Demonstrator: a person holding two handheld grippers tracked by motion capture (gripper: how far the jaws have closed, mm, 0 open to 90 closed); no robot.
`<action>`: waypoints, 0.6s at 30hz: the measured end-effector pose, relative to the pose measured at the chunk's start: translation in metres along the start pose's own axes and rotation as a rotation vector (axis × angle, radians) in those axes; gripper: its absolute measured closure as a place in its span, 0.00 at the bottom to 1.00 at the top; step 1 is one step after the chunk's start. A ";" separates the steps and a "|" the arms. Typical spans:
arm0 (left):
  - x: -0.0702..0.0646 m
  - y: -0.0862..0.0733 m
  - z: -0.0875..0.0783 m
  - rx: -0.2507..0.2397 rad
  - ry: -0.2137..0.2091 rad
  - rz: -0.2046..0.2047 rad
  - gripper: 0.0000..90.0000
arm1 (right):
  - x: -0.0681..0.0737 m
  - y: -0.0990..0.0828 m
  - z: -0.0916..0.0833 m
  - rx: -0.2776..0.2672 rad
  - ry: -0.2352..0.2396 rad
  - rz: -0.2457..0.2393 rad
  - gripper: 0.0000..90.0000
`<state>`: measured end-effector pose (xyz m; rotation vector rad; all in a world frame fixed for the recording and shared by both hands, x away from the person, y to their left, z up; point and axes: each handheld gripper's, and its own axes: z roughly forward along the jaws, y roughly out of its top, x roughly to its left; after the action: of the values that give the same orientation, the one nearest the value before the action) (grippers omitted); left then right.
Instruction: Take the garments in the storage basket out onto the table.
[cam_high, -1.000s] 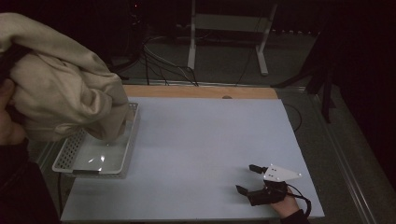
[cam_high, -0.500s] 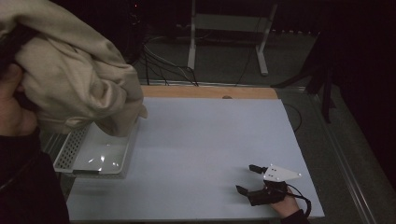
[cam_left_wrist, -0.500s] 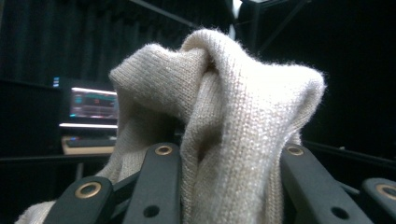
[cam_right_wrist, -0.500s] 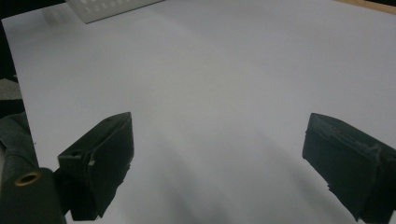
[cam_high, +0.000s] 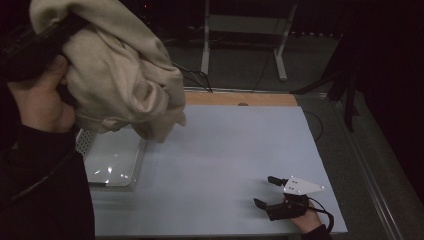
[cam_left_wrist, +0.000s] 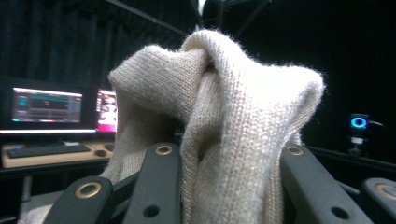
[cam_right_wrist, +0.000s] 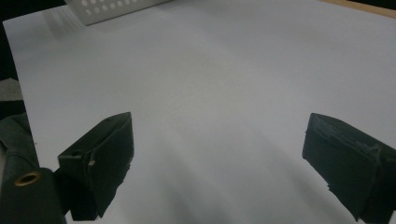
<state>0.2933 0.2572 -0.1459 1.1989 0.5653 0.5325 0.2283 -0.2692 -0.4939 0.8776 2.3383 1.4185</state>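
A cream knitted sweater (cam_high: 120, 75) hangs bunched high over the table's left side, above a white perforated tray (cam_high: 114, 161). My left gripper (cam_high: 35, 47) holds it up, and in the left gripper view the knit (cam_left_wrist: 224, 130) is pinched between the black jaws. My right gripper (cam_high: 272, 192) rests near the table's front right edge, jaws wide apart over the bare white tabletop (cam_right_wrist: 210, 93), with nothing between its fingers (cam_right_wrist: 100, 154).
The tray's corner (cam_right_wrist: 107, 9) lies far ahead of my right gripper. A wooden strip (cam_high: 240, 98) runs along the table's far edge. Beyond it stand a metal stand (cam_high: 240, 35) and dark floor. Monitors (cam_left_wrist: 46, 107) glow in the background.
My left hand has lifted the sweater higher and toward the right, uncovering more of the tray. The right gripper has stayed still.
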 end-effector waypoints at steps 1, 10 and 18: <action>-0.001 -0.002 0.004 0.002 -0.008 -0.006 0.81 | 0.000 0.000 0.000 -0.002 0.000 0.002 0.10; -0.005 -0.033 0.041 0.047 -0.082 -0.042 0.81 | -0.001 0.000 -0.002 -0.004 -0.002 0.000 0.10; -0.004 -0.068 0.069 0.102 -0.124 -0.071 0.81 | -0.002 0.000 -0.003 -0.010 -0.005 0.005 0.10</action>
<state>0.3410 0.1870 -0.1928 1.2936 0.5320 0.3695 0.2281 -0.2725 -0.4924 0.8837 2.3244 1.4275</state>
